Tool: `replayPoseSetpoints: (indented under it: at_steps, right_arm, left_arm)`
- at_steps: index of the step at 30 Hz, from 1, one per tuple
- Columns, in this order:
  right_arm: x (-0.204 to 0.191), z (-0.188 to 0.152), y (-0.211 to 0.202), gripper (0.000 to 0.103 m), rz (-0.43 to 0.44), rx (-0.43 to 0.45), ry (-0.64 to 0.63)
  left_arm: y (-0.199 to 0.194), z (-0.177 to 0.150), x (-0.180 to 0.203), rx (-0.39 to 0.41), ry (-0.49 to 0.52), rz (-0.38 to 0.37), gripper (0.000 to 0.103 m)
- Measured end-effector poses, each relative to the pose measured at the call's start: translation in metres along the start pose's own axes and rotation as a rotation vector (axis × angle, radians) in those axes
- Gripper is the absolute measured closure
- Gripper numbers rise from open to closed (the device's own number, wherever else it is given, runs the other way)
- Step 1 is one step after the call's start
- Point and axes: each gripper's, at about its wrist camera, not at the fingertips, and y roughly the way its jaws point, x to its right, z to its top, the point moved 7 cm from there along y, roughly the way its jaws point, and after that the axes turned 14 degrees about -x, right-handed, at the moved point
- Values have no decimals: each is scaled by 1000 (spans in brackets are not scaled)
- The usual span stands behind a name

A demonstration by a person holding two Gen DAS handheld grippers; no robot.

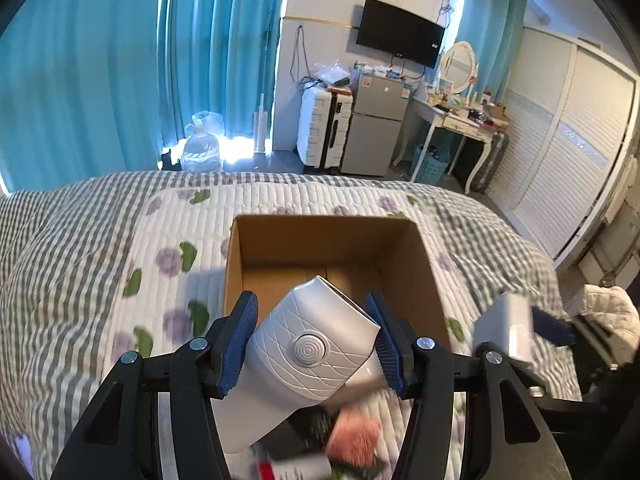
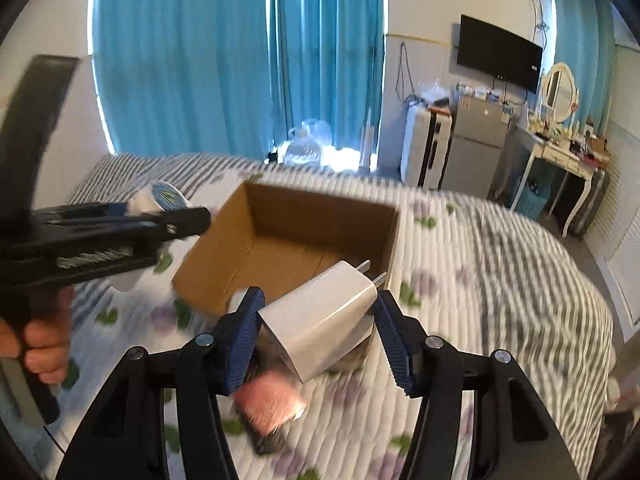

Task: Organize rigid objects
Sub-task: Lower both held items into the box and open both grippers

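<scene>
Both hands are loaded and neither thing has gone in yet, so I'd say the tidying is only getting started. The left gripper (image 1: 316,340) is clamped on a white gadget (image 1: 308,352) with a round button, held tilted with its front end over the near edge of the box (image 1: 280,240). The right gripper (image 2: 320,328) pinches a white plug (image 2: 320,320), prongs pointing up and away towards the box, just short of its near wall. The box sits open on the quilt (image 1: 100,260), and what I can see of its floor is bare cardboard; the near part is hidden behind the held things, so I can't swear nothing is inside. Down on the quilt beneath the grippers there is more waiting: a pink fluffy thing (image 2: 272,396), something dark beside it (image 2: 268,436), and a red-and-white piece (image 1: 288,470) at the bottom edge of the left view, all too blurred to name. My guess is the two held things drop in next, then the blurred lot get picked up one by one.
</scene>
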Motion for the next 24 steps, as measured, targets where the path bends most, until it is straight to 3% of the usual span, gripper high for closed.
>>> replayPoseSetpoints:
  at_steps: [7,13,15,16,19,21,24]
  right_arm:
    - [15,19,38,47,6,-23,7]
    - [29,15,64,47,20,-50,24]
    - [32,14,68,47,20,-55,27]
    - [32,14,68,47,19,-55,27]
    - [30,20,69,47,6,-51,16]
    - [27,25,72,47,-4,-46,9]
    - [24,35,81,47,-3,-48,5]
  left_arm:
    - [75,5,0,-89,34,46,46]
    - [93,1,2,-79,78,70,43]
    - [91,3,0,-68,78,93,23]
    - [88,4,-2,-56,73,96,20]
    - [74,7,-9,-19,52,82,15]
    - [63,9,-16,4,39,89,6]
    - [44,11,-31,51,22,107,4]
